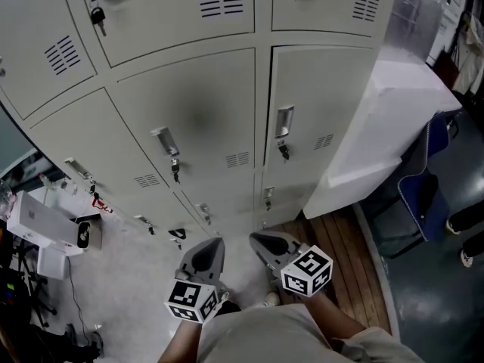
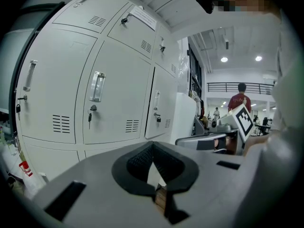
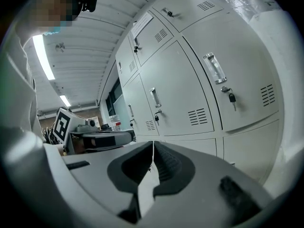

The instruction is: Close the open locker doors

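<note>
While you look down in the head view, the lockers (image 1: 189, 119) fill most of the frame. They are pale grey sheet-metal doors, flat and rectangular, each with a small block of louvred vent slots (image 1: 237, 159) and a shiny recessed handle (image 1: 284, 121) with a key (image 1: 283, 151) hanging below it. At the right end a plain white panel (image 1: 386, 119) stands out from the bank toward you. It looks like the open door, and it is well apart from both claws. Your left claw (image 1: 214, 244) and right claw (image 1: 259, 239) sit low in the frame, side by side. Both are smooth grey shells tapering to a point, and each carries a black-and-white marker cube (image 1: 193, 301) behind it. Neither touches the lockers.

In the left gripper view, your left claw (image 2: 152, 146) is clenched. Its ribbed black pads (image 2: 137, 163) meet at the tips, leaving only a small diamond-shaped gap further back, and nothing sits in it. Beyond it the grey doors stand closed, and the white panel (image 2: 184, 118) juts out just past the last one.

In the right gripper view, your right claw (image 3: 153, 148) is pinched together too. Only a hairline seam shows between the ribbed pads (image 3: 166, 165), and it grips nothing. The lockers (image 3: 190, 94) rise to its right, smooth painted metal with a glossy handle (image 3: 213, 68) and a dangling key (image 3: 232, 99).
</note>
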{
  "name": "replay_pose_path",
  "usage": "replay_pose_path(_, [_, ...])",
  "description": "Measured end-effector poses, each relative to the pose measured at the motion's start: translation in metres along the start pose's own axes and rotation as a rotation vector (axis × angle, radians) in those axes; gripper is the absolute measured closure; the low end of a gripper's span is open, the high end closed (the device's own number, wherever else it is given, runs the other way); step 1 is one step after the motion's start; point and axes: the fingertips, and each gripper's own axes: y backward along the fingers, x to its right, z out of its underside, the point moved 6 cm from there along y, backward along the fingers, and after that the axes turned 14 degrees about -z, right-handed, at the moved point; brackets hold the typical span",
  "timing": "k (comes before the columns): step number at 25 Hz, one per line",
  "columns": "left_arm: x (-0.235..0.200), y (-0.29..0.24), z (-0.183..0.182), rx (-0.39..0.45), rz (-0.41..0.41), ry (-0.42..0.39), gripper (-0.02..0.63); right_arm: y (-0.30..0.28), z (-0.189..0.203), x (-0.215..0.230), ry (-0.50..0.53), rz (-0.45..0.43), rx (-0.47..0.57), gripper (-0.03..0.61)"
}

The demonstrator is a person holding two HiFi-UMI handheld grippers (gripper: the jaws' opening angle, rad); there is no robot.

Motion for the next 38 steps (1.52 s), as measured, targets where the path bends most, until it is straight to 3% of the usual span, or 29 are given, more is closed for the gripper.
replay_pose_path(38, [0.001, 0.015, 0.001, 0.0, 0.002, -0.014, 0.598, 0.002, 0.001, -0.014, 0.042, -0.001, -0.026, 0.551])
